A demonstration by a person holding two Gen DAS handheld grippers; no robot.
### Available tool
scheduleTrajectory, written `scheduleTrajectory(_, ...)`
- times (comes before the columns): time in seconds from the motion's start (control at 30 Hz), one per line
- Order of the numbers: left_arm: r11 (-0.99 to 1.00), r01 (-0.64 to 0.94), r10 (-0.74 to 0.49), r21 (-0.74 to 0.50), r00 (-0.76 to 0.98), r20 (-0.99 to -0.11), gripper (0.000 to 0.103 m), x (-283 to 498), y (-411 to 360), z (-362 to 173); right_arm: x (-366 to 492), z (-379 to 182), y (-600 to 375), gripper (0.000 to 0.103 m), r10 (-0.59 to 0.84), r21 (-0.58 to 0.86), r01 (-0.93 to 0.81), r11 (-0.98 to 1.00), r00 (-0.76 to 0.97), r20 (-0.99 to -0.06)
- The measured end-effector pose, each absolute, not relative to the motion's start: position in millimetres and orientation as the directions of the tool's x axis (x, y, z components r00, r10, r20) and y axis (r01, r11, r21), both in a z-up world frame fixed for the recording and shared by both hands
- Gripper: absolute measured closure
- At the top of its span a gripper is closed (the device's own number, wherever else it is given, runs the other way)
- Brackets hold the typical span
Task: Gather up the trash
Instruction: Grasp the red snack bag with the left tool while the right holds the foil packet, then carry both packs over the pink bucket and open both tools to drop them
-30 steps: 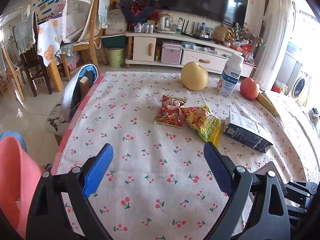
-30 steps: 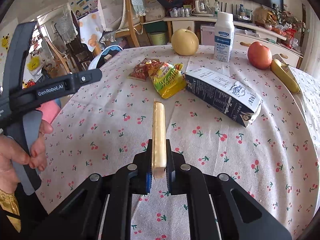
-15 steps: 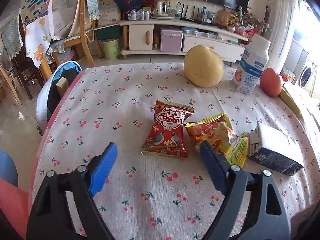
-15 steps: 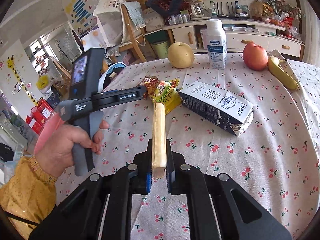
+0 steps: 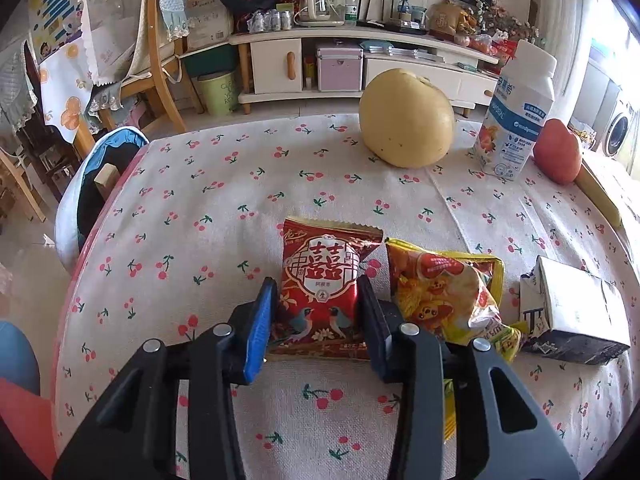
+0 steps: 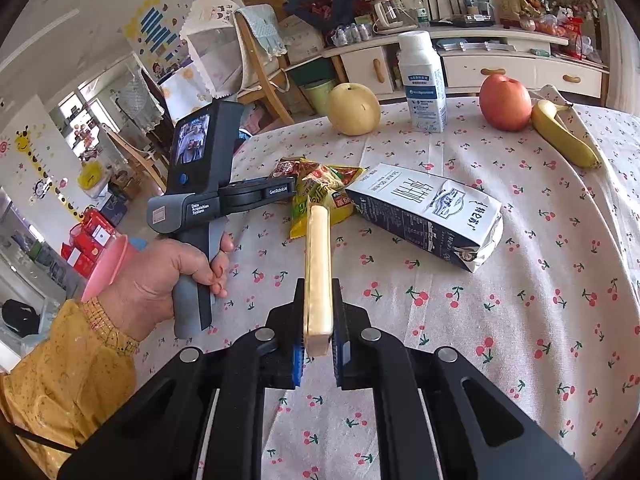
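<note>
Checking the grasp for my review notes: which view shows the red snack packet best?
The left wrist view: the red snack packet fills the centre, clamped between the left gripper jaws. The right wrist view shows only a sliver of it, behind the yellow packet.

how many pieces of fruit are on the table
3: a yellow pear at the far edge left of the white bottle, a red apple right of it, a banana beside the apple.

The red snack packet (image 5: 320,292), printed with two birds, lies flat on the cherry-print tablecloth (image 5: 224,208), toward its left edge. Just right of it, a crumpled yellow-orange packet (image 5: 444,292) touches the flattened milk carton (image 6: 428,212), which lies on its side mid-table. A slim golden wrapper (image 6: 318,272) sticks out above the cloth, tilted forward.
</note>
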State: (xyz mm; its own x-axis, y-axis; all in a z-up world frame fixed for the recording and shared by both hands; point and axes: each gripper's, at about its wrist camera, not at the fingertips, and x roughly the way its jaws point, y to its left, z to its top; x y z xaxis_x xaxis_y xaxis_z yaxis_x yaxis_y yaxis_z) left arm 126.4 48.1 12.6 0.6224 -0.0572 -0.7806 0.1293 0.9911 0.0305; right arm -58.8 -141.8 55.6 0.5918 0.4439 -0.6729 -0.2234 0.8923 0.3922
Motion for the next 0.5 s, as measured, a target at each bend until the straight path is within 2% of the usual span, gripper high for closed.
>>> scheduleTrajectory(0.27, 0.994, 0.107, -0.059, 0.011, 0.626, -0.778, 0.062, 71.5, 57.6, 16.1, -52.7, 47.1, -142.6, 0.091, 0.476, 0.439, -0.213, 0.873, 0.563, -0.675)
scheduleTrajectory(0.5, 0.997, 0.073, -0.070, -0.030, 0.647, -0.759, 0.063, 14.1, 79.8, 33.8, -55.7, 45.5, -133.8, 0.091, 0.476, 0.421, -0.236, 0.876, 0.561, -0.677)
